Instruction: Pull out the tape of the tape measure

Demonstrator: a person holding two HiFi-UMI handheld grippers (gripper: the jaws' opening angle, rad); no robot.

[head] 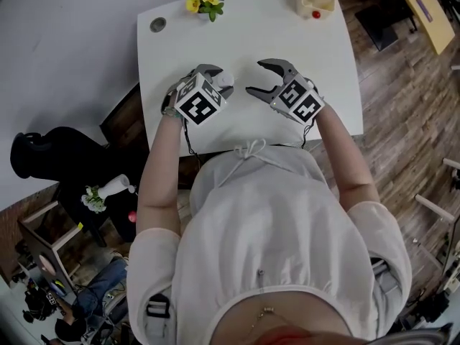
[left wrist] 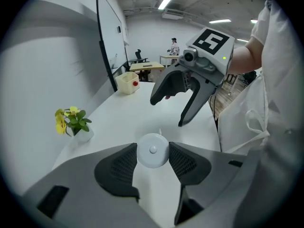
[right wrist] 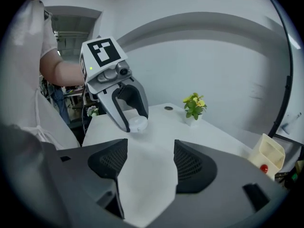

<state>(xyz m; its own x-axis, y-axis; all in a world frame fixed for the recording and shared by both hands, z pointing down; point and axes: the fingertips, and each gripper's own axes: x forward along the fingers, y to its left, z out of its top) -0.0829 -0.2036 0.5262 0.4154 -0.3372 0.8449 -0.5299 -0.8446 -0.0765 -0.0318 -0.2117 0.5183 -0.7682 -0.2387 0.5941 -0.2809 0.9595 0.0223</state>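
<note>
A white rectangular desk [head: 251, 27] stands on a brown wood-plank floor [head: 402, 106] beside a pale grey wall [left wrist: 47, 56]. Long fluorescent ceiling strip lights [left wrist: 167, 0] glow overhead. A black-framed white board [left wrist: 111, 46] stands by the wall.

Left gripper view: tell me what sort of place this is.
Probably an open office or lab workshop: a whiteboard against the wall, ceiling strip lights, and desks farther back.
</note>
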